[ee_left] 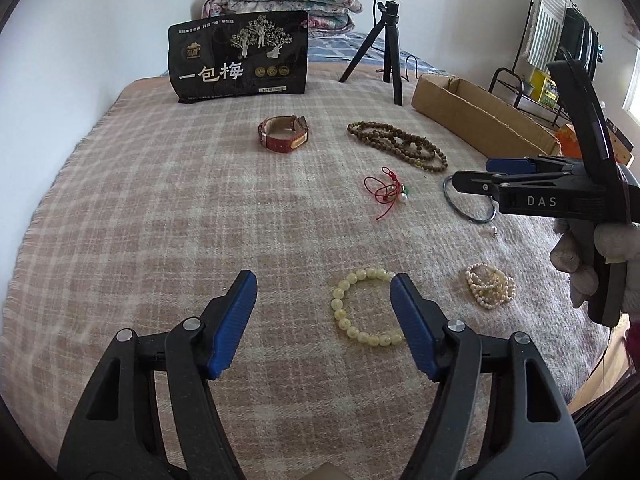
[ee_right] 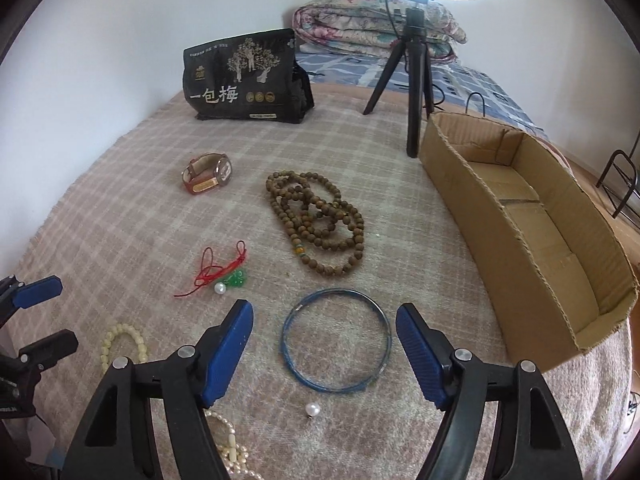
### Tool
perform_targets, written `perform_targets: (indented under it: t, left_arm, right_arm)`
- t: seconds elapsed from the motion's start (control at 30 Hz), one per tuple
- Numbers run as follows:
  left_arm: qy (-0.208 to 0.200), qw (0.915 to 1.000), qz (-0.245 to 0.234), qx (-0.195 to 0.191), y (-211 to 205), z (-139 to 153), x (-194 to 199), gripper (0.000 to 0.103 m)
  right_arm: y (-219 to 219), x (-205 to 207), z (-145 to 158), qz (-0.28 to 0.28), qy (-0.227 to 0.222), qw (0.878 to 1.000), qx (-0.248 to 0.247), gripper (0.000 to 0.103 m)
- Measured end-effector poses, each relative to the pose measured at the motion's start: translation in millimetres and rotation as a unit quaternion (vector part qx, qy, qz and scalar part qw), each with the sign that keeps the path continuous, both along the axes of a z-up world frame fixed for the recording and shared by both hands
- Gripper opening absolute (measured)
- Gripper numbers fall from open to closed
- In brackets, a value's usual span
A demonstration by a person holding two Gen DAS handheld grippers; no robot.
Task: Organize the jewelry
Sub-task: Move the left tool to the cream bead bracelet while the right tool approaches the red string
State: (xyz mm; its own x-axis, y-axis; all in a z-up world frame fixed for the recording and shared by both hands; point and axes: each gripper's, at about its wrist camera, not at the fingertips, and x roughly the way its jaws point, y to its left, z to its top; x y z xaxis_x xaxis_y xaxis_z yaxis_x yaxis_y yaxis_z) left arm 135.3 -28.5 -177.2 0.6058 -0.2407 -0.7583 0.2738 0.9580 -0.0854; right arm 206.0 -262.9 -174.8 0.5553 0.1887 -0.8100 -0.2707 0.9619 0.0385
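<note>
Jewelry lies on a checked blanket (ee_left: 160, 200). My left gripper (ee_left: 323, 284) is open and empty; a cream bead bracelet (ee_left: 344, 312) lies by its right finger. My right gripper (ee_right: 325, 315) is open and empty above a blue wire bangle (ee_right: 289, 350), with a loose pearl (ee_right: 312, 409) just in front. It also shows in the left wrist view (ee_left: 476, 178) over the bangle (ee_left: 454, 204). Farther off lie a brown bead necklace (ee_right: 320, 216), a red cord with green charm (ee_right: 218, 270), a red watch (ee_right: 208, 178) and a pearl bracelet (ee_left: 490, 286).
An empty cardboard box (ee_right: 532, 240) stands at the right of the blanket. A black snack bag (ee_right: 244, 76) and a ring-light tripod (ee_right: 414, 80) stand at the back. Folded quilts (ee_right: 376, 24) lie behind. A wall runs along the left.
</note>
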Motion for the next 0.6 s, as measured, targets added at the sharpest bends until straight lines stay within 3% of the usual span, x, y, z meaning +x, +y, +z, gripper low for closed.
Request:
perform_targets:
  t: [0.1, 0.3, 0.6]
  left_arm:
    - [0.01, 0.9999, -0.002, -0.003, 0, -6, 2, 0.063]
    - [0.021, 0.9997, -0.007, -0.011, -1, -15, 5, 0.06]
    - [0.039, 0.9988, -0.01, -0.03, 1, -25, 8, 0.058]
  right_arm:
    - [10, 6, -2, 0.019, 0.006, 1.0, 0.003, 0.072]
    - [19, 18, -4, 0.036, 0.026, 0.998, 0.036, 0.068]
    - [52, 33, -18, 0.104, 0.078, 0.99, 0.055, 0.055]
